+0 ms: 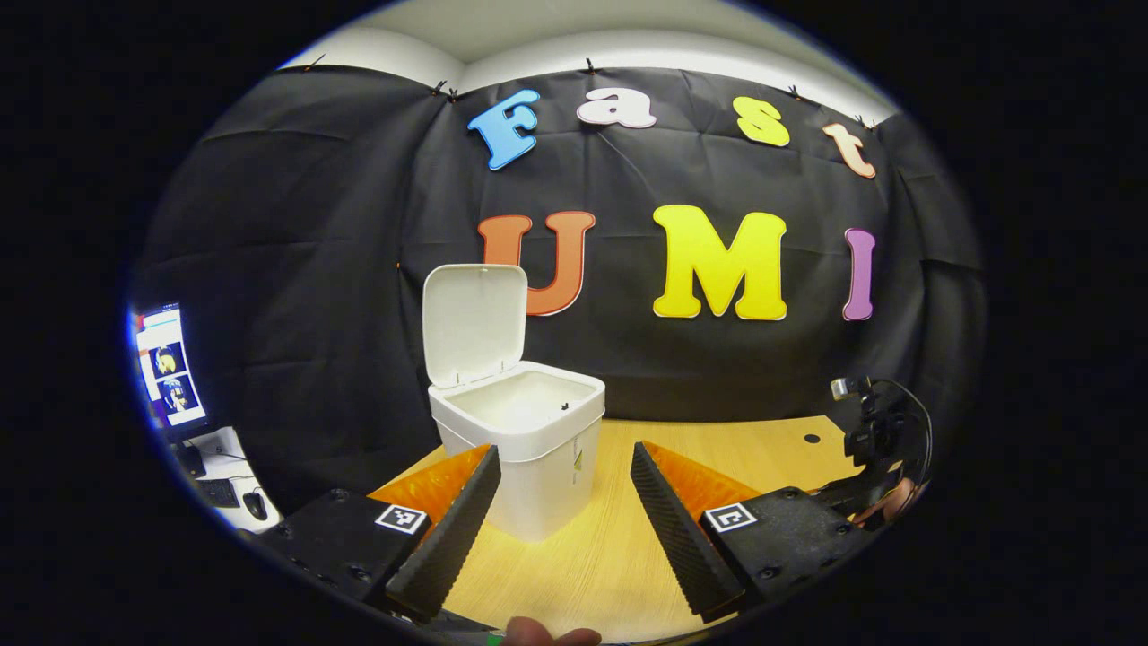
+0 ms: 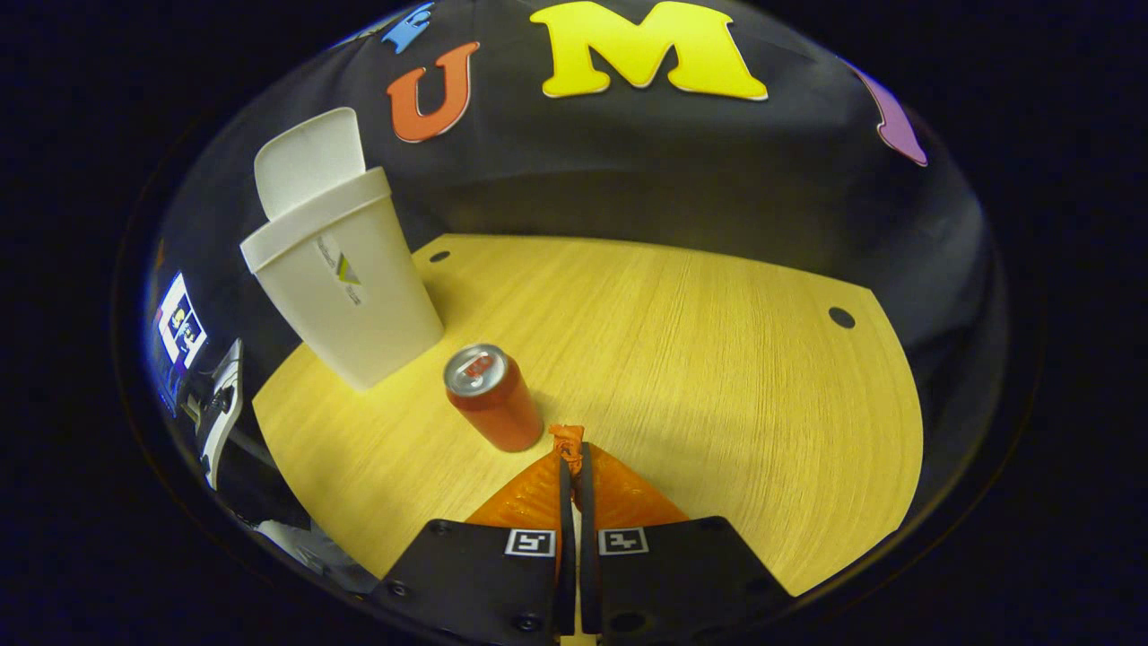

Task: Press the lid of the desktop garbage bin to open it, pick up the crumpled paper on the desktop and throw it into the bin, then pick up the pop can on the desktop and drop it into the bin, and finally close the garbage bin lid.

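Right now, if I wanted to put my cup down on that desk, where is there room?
The wide bare stretch of wooden desk right of the pop can, out toward the small round hole, is free. It is crowded at the left, where the can stands close beside the open garbage bin, with the right gripper just behind the can.

No legible wording anywhere: the bin (image 2: 345,278) carries a small sticker with a triangular mark, its print too small to read, and the pop can (image 2: 491,399) shows no readable brand.
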`<action>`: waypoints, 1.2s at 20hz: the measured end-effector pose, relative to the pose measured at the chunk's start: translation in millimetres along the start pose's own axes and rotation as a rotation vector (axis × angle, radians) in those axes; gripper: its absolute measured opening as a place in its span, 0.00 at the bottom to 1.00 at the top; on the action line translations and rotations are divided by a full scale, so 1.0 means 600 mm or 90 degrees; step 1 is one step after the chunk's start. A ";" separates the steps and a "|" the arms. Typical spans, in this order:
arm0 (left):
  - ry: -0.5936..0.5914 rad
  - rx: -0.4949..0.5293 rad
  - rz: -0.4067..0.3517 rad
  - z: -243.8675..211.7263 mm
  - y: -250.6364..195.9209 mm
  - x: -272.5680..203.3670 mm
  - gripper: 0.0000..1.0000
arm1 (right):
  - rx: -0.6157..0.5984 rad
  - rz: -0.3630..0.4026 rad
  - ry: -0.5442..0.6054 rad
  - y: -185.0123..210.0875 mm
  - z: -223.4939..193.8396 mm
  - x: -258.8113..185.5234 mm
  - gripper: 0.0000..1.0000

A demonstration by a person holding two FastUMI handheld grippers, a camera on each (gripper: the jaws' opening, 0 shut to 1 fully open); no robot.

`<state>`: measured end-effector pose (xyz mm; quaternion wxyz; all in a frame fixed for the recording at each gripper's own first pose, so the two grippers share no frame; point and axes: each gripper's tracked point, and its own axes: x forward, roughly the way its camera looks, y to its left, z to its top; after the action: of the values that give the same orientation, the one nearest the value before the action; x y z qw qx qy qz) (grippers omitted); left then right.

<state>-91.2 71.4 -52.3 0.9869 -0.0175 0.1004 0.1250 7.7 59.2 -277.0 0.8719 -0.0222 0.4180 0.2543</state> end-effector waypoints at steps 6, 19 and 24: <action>0.009 -0.015 -0.001 -0.022 0.015 0.015 0.96 | -0.048 0.071 -0.116 0.112 0.193 -0.091 0.00; -0.001 -0.042 0.111 -0.021 0.166 -0.034 0.96 | -0.154 0.224 -0.215 0.458 0.409 -0.006 0.02; 0.000 -0.047 0.166 -0.020 0.219 -0.054 0.96 | -0.190 0.242 -0.208 0.546 0.423 0.054 0.02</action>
<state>-157.1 189.8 -58.6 0.9610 -0.0405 0.0968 0.2557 55.3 421.6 -79.1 0.8515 -0.0305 0.2269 0.4717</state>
